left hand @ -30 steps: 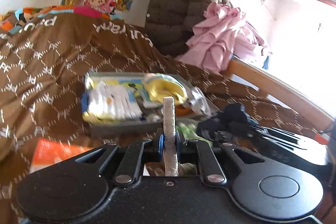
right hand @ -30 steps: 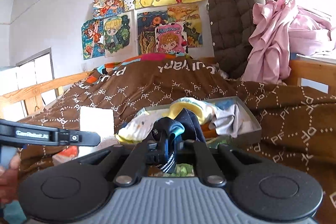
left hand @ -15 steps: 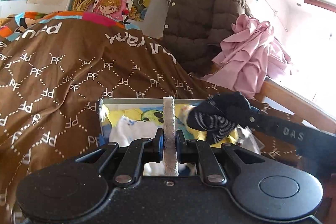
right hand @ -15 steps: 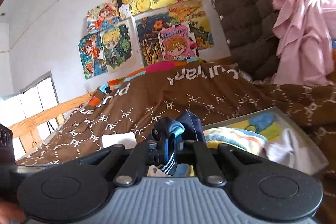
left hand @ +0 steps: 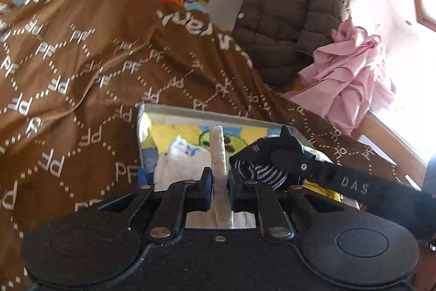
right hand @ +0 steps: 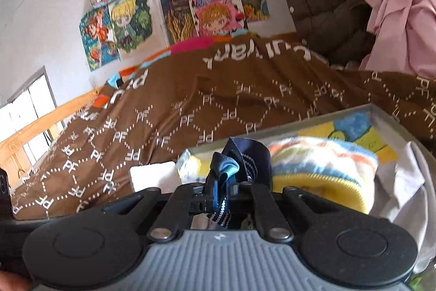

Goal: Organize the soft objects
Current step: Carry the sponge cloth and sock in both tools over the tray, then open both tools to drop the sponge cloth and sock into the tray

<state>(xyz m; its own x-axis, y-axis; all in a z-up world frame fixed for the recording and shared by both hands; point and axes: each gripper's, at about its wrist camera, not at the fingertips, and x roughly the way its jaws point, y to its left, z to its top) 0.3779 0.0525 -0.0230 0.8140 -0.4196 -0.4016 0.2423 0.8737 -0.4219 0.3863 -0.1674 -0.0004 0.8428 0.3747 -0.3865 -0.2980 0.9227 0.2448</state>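
Since a second ago both grippers have come in over the grey tray (left hand: 218, 118) on the bed; drop-off looks near. Right gripper (right hand: 220, 188) clenched on a bunched navy sock (right hand: 252, 157), knit, striped. Left gripper (left hand: 218, 179) pinches a stiff white folded cloth (left hand: 218, 154) above the tray's soft pile.

A brown blanket (left hand: 81, 67) patterned with white dotted diamonds and letters is seen. Beside the blanket, a navy sock (right hand: 245, 154) with white stripes and a pink cloth (left hand: 351, 78) are seen.
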